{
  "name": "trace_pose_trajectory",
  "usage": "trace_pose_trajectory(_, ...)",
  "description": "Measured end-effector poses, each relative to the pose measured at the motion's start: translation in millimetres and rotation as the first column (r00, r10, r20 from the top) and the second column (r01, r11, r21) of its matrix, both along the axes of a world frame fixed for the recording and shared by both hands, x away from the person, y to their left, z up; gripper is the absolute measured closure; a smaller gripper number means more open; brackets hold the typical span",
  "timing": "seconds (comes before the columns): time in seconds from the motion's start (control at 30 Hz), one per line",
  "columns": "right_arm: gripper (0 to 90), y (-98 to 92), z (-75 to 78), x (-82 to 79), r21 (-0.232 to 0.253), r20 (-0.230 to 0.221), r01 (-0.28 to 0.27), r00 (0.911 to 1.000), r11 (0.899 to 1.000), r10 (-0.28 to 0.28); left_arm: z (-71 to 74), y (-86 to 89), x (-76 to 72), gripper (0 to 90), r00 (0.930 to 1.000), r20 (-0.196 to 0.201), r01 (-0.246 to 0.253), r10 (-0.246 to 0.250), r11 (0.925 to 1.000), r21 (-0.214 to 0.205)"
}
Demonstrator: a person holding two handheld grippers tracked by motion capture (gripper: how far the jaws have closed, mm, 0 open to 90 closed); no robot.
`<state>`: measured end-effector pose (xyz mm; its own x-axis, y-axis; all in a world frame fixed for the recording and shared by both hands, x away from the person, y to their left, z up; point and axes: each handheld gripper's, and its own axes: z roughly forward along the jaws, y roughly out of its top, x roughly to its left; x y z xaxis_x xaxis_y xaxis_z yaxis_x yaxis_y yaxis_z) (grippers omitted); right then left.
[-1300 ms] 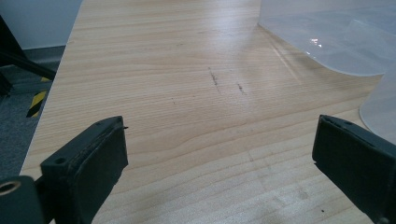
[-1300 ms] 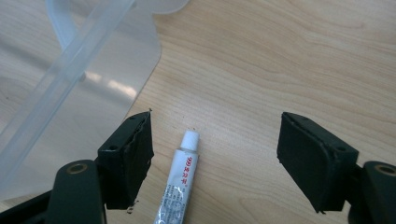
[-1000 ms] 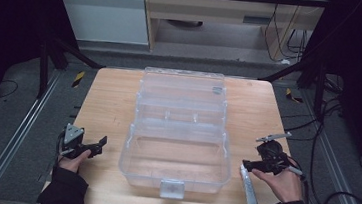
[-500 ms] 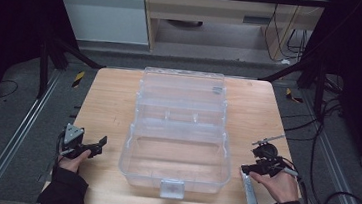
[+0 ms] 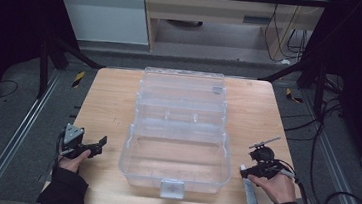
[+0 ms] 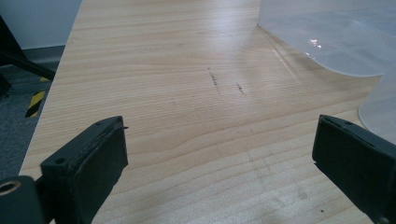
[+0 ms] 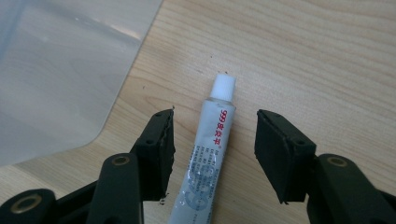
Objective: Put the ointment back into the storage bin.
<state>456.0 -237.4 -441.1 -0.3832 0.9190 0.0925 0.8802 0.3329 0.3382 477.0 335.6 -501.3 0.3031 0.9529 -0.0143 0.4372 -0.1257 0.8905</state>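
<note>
Right gripper [image 7: 214,140] poised over a glue tube, jaws apart on either side of it, nothing gripped yet.

One small white tube [image 7: 205,158] with red print and a white cap lies flat on the wooden table [image 5: 108,105] at its near right, just right of the one clear plastic storage box [image 5: 178,132], which stands open with its lid tilted back toward the far side. To my eye the step in hand is picking up the tube: lower until the pads bracket the body, not the cap, keep the jaws square across it, and close gently so the soft tube does not buckle. The left gripper [image 6: 219,149] hangs released over bare table at the near left, holding nothing. Two grippers, one tube, one box.
</note>
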Motion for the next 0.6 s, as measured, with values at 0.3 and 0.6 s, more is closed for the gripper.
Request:
trace_pose_trajectory(0.3,53.3,2.2,-7.4,0.8,-0.017,-0.036,-0.012,0.9993,1.000,0.011,0.1,0.1,0.0,2.7,1.0000,0.000,0.000,0.000,1.0000,0.000)
trace_pose_trajectory(0.6,58.3,7.6,-15.2,4.3,-0.051,-0.064,-0.025,0.9977,0.998,0.022,0.0,0.1,0.0,2.7,1.0000,0.000,0.001,-0.001,1.0000,-0.001)
